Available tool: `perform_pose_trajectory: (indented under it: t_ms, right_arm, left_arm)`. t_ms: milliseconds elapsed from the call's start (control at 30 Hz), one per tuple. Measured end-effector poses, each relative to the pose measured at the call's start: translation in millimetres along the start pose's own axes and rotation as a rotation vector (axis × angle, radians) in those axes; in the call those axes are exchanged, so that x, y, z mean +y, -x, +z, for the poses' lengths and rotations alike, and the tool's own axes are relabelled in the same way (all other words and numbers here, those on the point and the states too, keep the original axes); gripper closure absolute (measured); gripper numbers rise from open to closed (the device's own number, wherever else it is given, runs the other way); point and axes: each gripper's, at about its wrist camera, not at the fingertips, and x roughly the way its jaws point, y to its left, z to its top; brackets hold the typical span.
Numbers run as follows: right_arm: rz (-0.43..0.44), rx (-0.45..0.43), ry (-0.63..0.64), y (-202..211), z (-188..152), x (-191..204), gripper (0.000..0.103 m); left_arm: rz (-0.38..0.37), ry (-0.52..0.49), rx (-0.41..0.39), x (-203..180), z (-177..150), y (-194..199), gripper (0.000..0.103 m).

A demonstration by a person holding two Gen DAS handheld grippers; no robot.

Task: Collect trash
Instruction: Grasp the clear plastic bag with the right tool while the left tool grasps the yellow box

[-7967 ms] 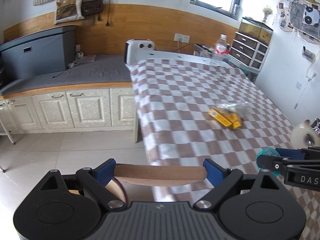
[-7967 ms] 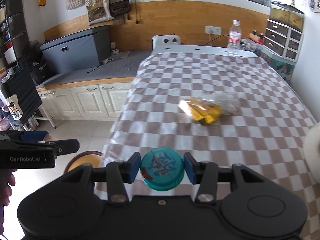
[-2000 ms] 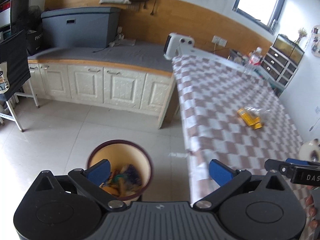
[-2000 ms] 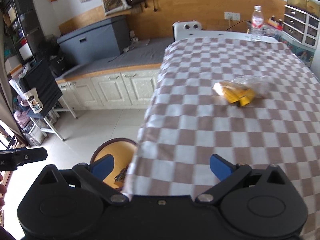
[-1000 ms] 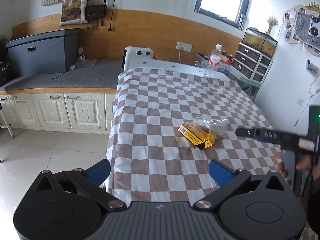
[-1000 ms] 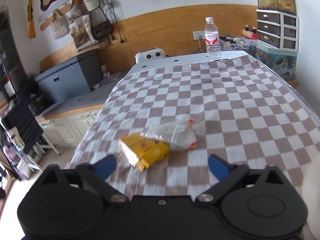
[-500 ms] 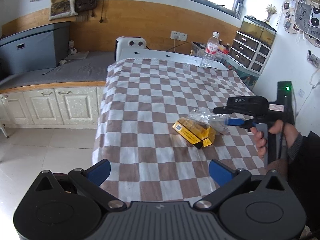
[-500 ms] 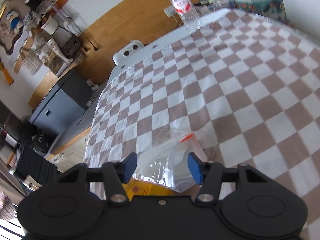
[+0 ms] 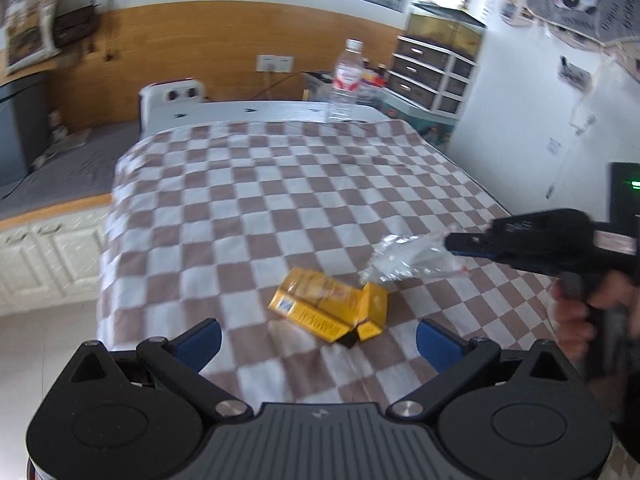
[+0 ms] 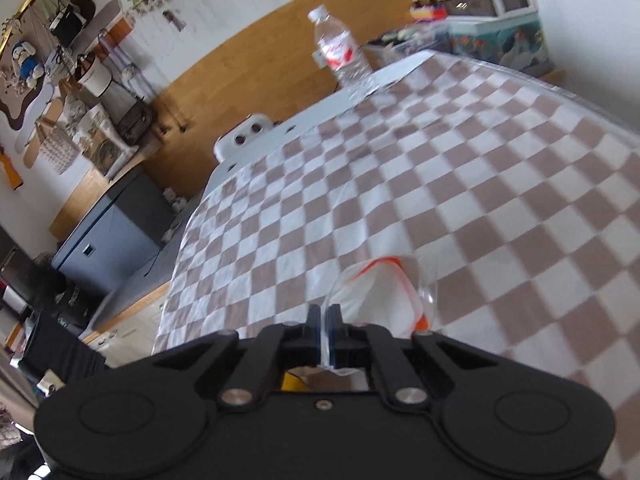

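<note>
Pinching the clear plastic bag (image 9: 412,260) just above the checkered worktop (image 9: 248,208), the right hand-held gripper (image 10: 324,316) lifts it for binning, while the left hand-held gripper (image 9: 318,338) gapes wide before the yellow boxes (image 9: 328,308).

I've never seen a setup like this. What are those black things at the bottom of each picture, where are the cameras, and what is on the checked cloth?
No robot here: a person holds a two-finger gripper in each hand, each with a fisheye camera looking along its fingers. One picture comes from the left gripper, which is open and empty. The other comes from the right gripper, shut on a clear plastic bag with an orange strip. The left view also shows the right gripper from the side, lifting that bag. On the checked tablecloth lie yellow boxes; a water bottle stands at the far end.
</note>
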Motion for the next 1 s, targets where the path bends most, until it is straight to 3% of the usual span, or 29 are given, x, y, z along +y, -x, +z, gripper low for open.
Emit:
perform_pose_trajectory:
  t_ms: [267,367,533,600,800,1000]
  right_arm:
    - [-0.002,0.017,0.011,28,-21,-10,0.101]
    - [0.009,0.046,0.013,35,-34,-11,0.101]
    - [0.031,0.100,0.020,43,-55,-10,0.101]
    - [0.023,0.116,0.026,45,-62,-10,0.101]
    - [0.026,0.134,0.008,48,-71,-15,0.101]
    - [0.029,0.137,0.004,47,-73,-15,0.101]
  left_arm:
    - [0.003,0.064,0.052,25,23,-63,0.015]
    - [0.000,0.109,0.065,38,31,-85,0.015]
    - [-0.092,0.166,0.129,38,35,-118,0.013]
    - [-0.107,0.132,0.146,27,34,-122,0.000]
    - [-0.100,-0.057,0.165,-1,34,-125,0.000]
    - [-0.062,-0.149,0.231,-15,35,-137,0.000]
